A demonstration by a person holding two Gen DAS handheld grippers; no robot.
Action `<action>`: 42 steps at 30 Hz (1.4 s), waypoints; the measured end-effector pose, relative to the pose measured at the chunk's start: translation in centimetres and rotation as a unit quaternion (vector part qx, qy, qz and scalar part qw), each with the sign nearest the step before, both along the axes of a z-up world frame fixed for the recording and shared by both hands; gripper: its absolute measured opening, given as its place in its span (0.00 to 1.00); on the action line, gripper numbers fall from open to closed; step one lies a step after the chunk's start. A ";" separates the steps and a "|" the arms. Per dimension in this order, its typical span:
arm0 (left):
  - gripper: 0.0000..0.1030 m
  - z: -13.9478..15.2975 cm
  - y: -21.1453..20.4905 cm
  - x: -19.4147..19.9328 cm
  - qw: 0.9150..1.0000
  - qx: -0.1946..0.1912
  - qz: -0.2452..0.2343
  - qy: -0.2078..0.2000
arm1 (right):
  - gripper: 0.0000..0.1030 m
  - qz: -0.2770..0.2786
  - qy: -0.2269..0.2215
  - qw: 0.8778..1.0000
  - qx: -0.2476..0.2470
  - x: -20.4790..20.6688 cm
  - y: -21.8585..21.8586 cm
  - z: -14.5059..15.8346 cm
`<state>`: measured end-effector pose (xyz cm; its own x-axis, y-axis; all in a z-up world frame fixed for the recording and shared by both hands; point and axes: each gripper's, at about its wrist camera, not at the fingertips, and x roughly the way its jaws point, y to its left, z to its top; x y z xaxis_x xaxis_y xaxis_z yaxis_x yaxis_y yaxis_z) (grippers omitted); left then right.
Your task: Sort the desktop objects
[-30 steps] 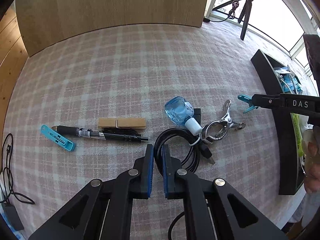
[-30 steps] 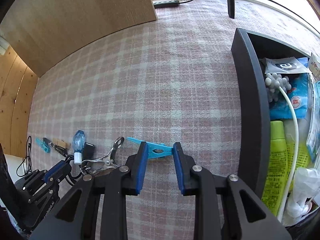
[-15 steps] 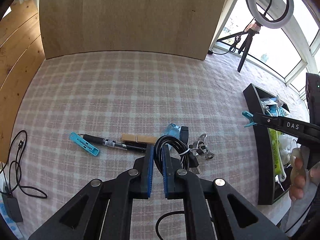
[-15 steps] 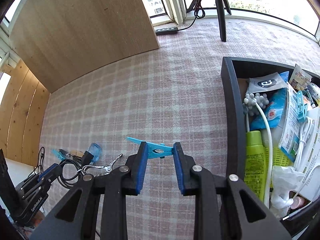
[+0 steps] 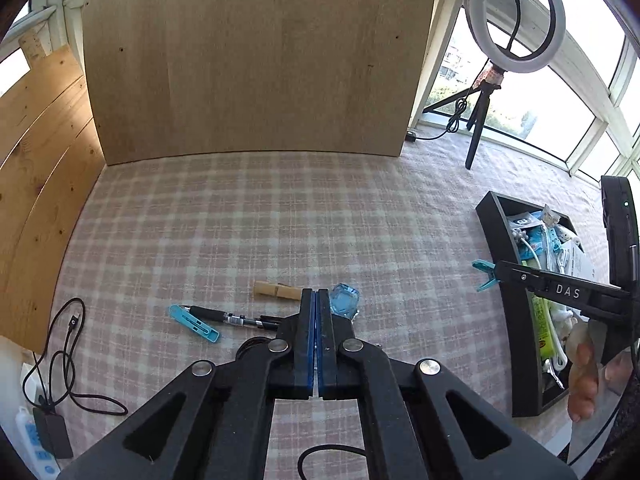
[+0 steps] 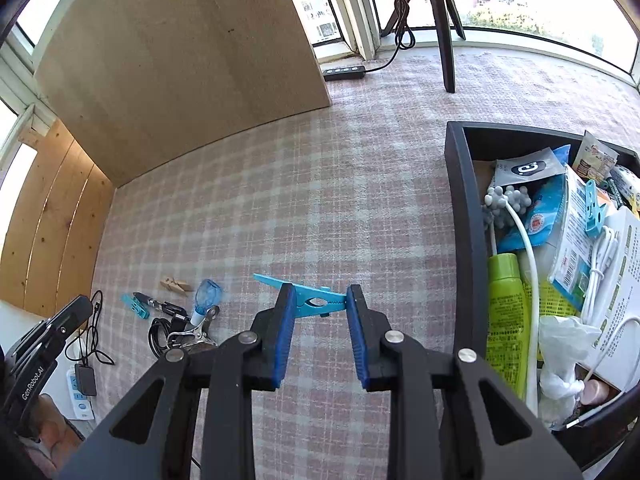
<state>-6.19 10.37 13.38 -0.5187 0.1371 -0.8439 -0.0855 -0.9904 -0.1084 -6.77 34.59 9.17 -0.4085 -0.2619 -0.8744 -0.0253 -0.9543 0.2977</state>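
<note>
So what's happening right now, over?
Right gripper holds blue peg, beside tray. Left gripper shut over cable pile. Path clear.

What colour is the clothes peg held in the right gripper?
Light blue clothes peg, clearest in the right wrist view.

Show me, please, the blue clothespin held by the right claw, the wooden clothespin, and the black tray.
blue clothespin (image 6: 316,298), right wrist view, middle body.
wooden clothespin (image 5: 276,291), left wrist view, middle.
black tray (image 6: 470,216), right wrist view, left wall.

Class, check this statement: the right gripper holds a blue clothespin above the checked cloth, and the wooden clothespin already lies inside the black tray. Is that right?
Not quite. The right gripper does hold the blue clothespin, but the wooden clothespin lies on the checked cloth, not in the black tray. The right wrist view shows it.
</note>
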 end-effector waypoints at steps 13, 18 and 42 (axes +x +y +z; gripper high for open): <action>0.21 -7.9 -3.8 0.5 0.995 0.008 0.022 -0.101 | 0.24 0.022 -0.024 0.999 0.001 0.7 -2.0 -2.3; 0.28 -7.7 -0.3 0.2 0.996 -0.017 -0.021 -0.089 | 0.24 0.027 -0.030 0.999 0.000 0.6 -2.7 -2.7; 0.38 -9.7 6.2 0.7 0.981 -0.089 -0.149 -0.080 | 0.25 0.024 -0.041 0.999 -0.015 0.2 -2.7 -3.1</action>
